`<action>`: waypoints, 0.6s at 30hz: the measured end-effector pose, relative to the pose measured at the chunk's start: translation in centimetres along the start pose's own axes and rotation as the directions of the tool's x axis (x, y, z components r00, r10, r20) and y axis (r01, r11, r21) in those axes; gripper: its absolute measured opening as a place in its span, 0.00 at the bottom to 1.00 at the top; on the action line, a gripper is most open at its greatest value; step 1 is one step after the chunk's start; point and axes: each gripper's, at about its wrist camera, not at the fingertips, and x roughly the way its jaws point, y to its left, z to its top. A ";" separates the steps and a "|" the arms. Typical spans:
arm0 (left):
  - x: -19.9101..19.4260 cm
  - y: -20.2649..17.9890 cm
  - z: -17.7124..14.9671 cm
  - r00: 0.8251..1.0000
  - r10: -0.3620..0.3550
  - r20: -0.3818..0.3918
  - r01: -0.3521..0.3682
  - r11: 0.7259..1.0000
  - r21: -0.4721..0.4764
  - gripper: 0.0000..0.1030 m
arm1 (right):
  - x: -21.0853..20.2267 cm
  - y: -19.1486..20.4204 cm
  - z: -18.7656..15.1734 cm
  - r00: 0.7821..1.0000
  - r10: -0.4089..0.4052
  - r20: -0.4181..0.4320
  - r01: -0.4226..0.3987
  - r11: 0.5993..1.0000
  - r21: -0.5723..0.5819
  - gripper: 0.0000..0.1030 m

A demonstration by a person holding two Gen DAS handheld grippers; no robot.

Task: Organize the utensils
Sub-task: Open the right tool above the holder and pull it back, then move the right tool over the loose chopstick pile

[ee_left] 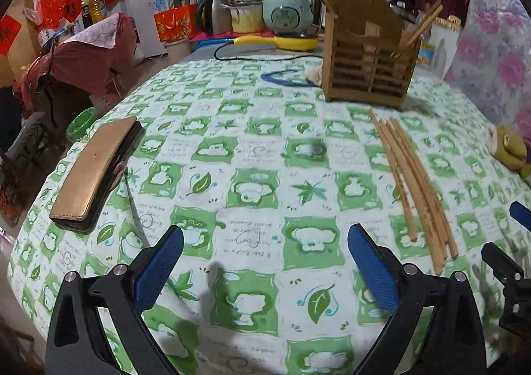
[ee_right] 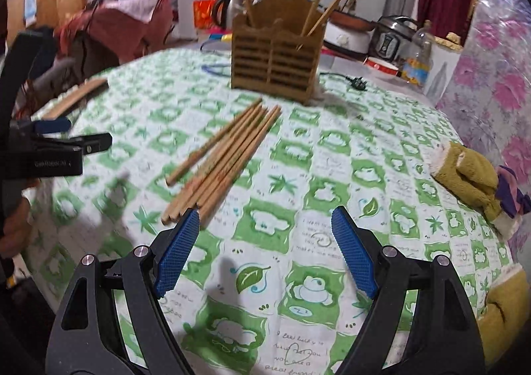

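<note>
A bundle of loose chopsticks lies flat on the green-patterned tablecloth, in front of the slatted wooden holder, which stands upright farther back with a few chopsticks standing in it. The right gripper has its jaws spread wide with nothing between them, and its left pad sits just beside the near ends of the bundle. The left gripper is likewise spread wide and empty over bare cloth, with the bundle lying to its right, apart from it.
</note>
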 end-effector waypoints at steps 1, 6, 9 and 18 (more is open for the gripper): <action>0.0 0.0 -0.1 1.000 -0.006 0.000 0.006 1.000 0.002 0.95 | 0.2 0.1 0.0 1.000 0.001 -0.010 -0.001 1.000 -0.008 0.77; 0.3 -0.2 -0.3 1.000 -0.015 -0.024 0.016 1.000 0.020 0.95 | 1.4 1.1 0.4 0.998 -0.001 -0.056 -0.003 0.997 -0.075 0.77; 0.6 -0.2 -0.3 0.999 -0.030 -0.039 0.031 0.999 0.018 0.95 | 2.2 1.6 0.6 0.997 -0.001 -0.076 -0.008 0.994 -0.106 0.77; 0.9 -0.3 -0.5 0.996 -0.057 -0.063 0.058 0.998 0.014 0.95 | 3.7 -0.9 1.2 0.990 -0.093 -0.104 0.087 0.994 -0.067 0.68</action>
